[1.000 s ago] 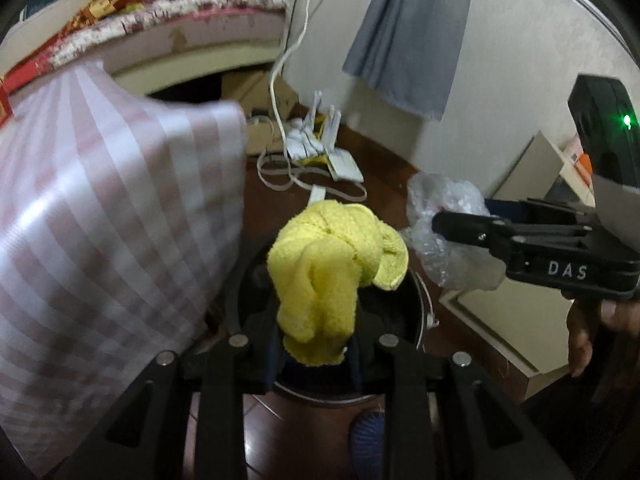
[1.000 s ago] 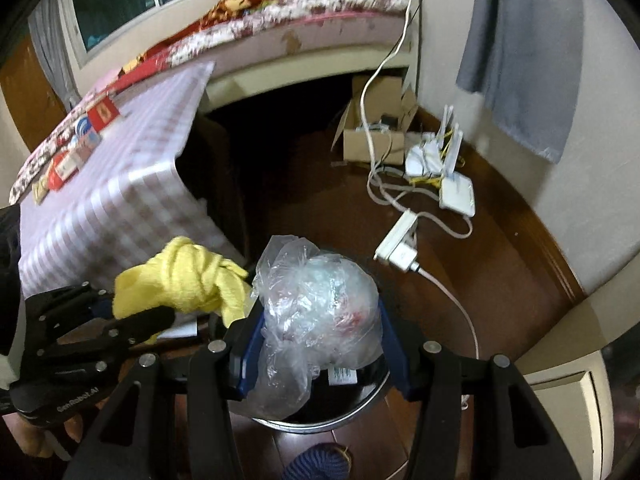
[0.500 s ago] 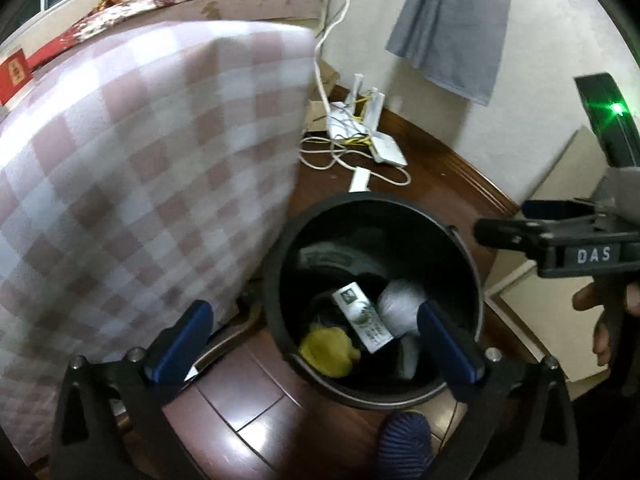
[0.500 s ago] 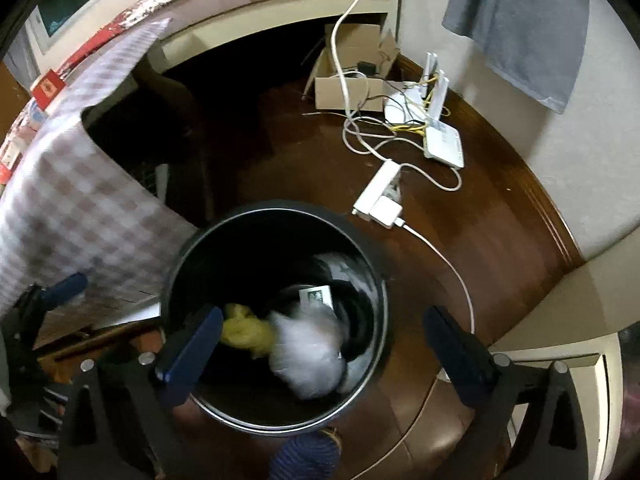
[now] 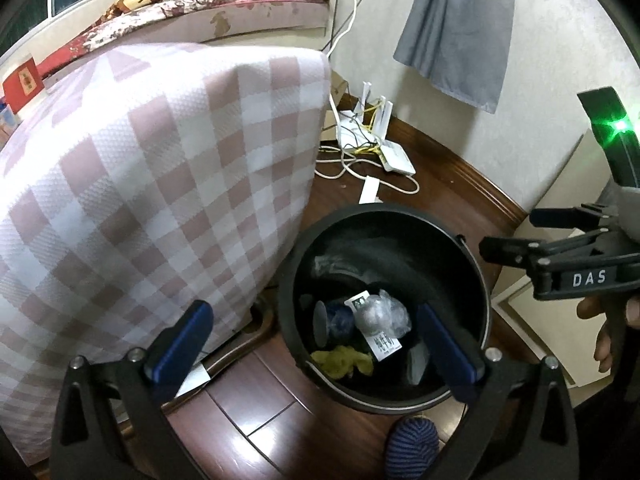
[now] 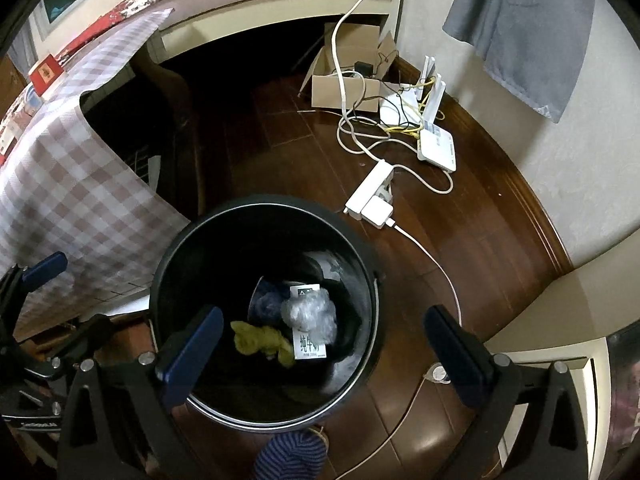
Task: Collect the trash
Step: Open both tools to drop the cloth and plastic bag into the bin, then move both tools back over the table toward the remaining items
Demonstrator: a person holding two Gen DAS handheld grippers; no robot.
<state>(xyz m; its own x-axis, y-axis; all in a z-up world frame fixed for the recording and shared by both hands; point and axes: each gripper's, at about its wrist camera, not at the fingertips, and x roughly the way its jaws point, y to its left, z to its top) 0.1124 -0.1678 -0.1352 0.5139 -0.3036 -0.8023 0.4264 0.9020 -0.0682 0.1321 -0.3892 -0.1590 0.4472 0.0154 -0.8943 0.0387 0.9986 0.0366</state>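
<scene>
Dark wood floor (image 6: 460, 248), checked tablecloth (image 5: 160, 184) beside black bin (image 6: 168, 280) — both grippers spread wide, empty.

Carton label (image 6: 309, 344) unreadable; bin (image 5: 486, 292) bottom dark

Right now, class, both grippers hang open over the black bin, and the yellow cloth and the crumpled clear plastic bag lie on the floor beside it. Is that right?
Not quite. The yellow cloth and the crumpled clear plastic bag lie inside the black bin, at its bottom, as the right wrist view shows. The rest holds: the left gripper and the right gripper hang open over the bin with nothing between their jaws.
</scene>
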